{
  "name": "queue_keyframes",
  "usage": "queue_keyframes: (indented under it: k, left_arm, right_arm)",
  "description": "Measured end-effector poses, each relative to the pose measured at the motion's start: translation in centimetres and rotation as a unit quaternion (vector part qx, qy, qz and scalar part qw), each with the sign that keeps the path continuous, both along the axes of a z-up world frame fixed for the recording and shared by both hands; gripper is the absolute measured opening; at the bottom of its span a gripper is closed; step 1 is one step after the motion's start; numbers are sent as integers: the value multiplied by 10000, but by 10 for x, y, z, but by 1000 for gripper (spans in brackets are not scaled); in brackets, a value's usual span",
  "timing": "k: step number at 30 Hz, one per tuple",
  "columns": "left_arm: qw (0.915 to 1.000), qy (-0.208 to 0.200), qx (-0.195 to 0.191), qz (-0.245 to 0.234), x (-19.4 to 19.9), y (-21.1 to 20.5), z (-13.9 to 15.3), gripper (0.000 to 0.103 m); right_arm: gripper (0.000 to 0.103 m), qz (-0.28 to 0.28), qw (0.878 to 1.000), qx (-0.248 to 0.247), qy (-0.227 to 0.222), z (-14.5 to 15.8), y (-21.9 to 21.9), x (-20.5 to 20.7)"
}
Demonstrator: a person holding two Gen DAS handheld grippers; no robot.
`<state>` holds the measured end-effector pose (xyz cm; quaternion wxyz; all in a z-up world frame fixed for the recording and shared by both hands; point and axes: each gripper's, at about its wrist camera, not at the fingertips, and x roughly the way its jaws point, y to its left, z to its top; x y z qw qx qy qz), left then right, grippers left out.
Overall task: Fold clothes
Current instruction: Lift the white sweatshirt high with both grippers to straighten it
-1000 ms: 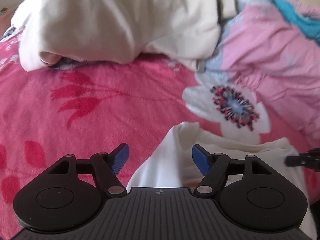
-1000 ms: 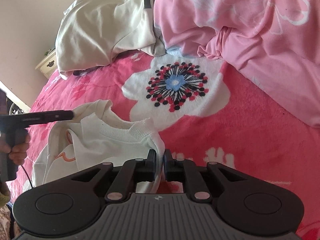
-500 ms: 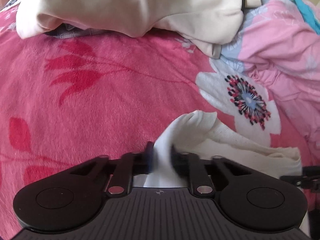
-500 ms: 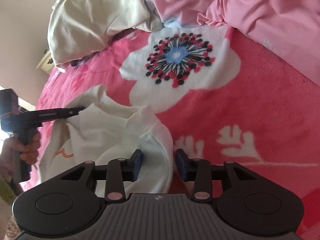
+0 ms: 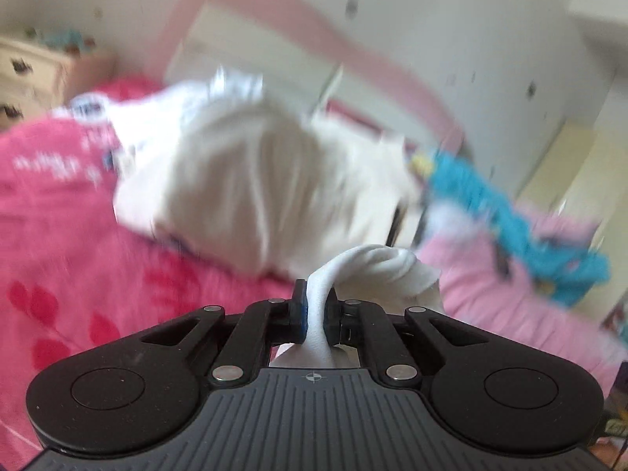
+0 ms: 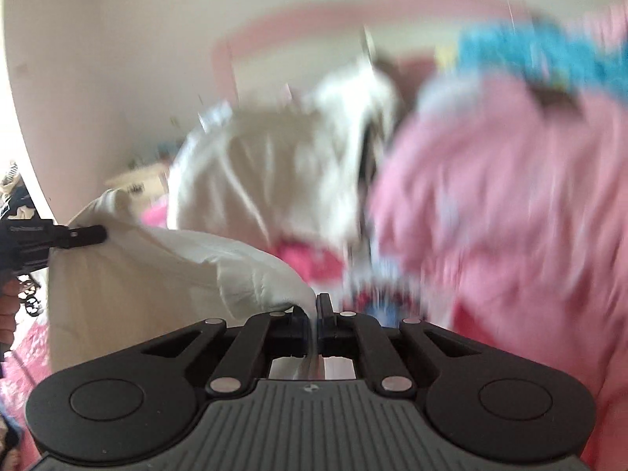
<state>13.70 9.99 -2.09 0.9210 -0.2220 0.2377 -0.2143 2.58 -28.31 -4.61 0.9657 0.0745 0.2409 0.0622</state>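
Nearest to hand, the left gripper [image 5: 315, 314] has its two fingers pressed tight on a twisted fold of the white T-shirt [image 5: 376, 271]. The cloth rises between the pads, curls off to the right, and drops out of sight below the gripper's black body.

The right gripper [image 6: 313, 320] is closing its jaws, and a thin edge of the same white shirt is pinched between them. From there the fabric stretches away to the left as a taut sheet [image 6: 157, 274]. At its far corner the left gripper's fingers show again from the side, clamped on the cloth [image 6: 84, 234]. A bit of the person's hand [image 6: 8, 306] holding that tool is cut off by the picture's left edge.

Below and to the left of the left gripper lies the hot-pink floral blanket [image 5: 70, 259], badly smeared by blur, so its pattern reads only as red blotches.

Beyond the fingers sits a heap of cream-white clothing [image 5: 251, 180]; what garments are in it cannot be made out. To its right lies a pale pink quilt [image 6: 502, 204] with something turquoise [image 5: 510, 231] draped on top, too blurred to name.

Farthest off are a pink-edged headboard [image 5: 306, 23] against the wall and, far left, a cream chest of drawers [image 5: 27, 74], half cut off.
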Motion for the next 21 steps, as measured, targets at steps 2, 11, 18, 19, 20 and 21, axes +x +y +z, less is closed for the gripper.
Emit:
queue_keyframes:
  k: [2, 11, 18, 19, 20, 21]
  left_arm:
    - [9992, -372, -104, 132, -20, 6, 28, 4]
    - [9787, -1964, -498, 327, -100, 16, 146, 4]
    - [9573, -2841, -414, 339, -152, 9, 207, 4]
    - [9545, -2937, -398, 339, -159, 8, 214, 4]
    - [9519, -3018, -395, 345, -165, 7, 220, 4]
    - [9496, -3090, -402, 347, -170, 7, 225, 4]
  right_arm:
    - [5, 44, 9983, -193, -541, 29, 8, -11]
    - [5, 199, 9668, -390, -2517, 158, 25, -70]
    - [5, 137, 9346, -558, -3509, 225, 30, -114]
    - [5, 123, 9297, -562, -3638, 233, 30, -121]
    - [5, 114, 9245, -560, -3768, 240, 30, -127]
    - [5, 103, 9193, -567, -3894, 247, 31, -134]
